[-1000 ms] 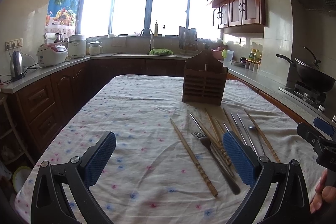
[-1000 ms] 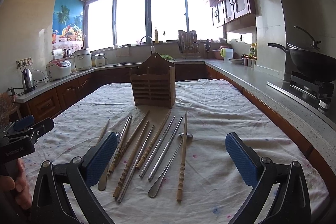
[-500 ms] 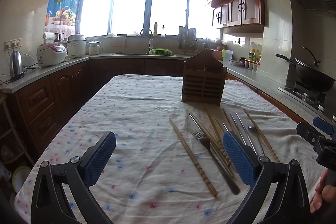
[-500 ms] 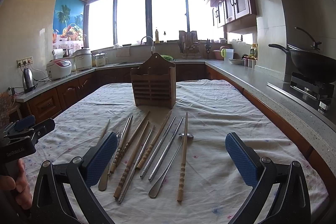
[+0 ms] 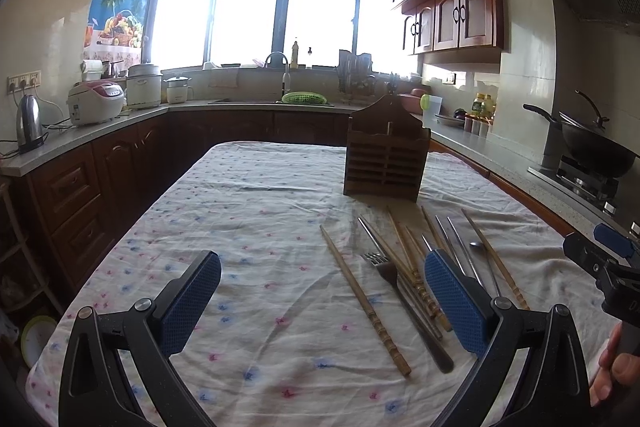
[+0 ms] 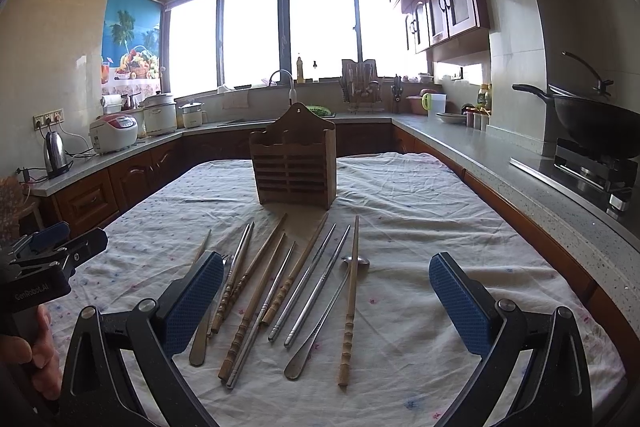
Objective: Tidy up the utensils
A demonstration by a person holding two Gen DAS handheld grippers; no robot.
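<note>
A brown wooden utensil holder stands upright at the middle of the table. In front of it lie several wooden chopsticks, metal chopsticks, a fork and a spoon, spread flat on the cloth. My left gripper is open and empty, held above the cloth to the left of the utensils. My right gripper is open and empty, held above the near ends of the utensils. Each gripper shows at the edge of the other's view.
The table carries a white flowered cloth. Dark wood counters run around it, with a kettle, rice cookers and a sink at the back. A black wok sits on the stove at the right.
</note>
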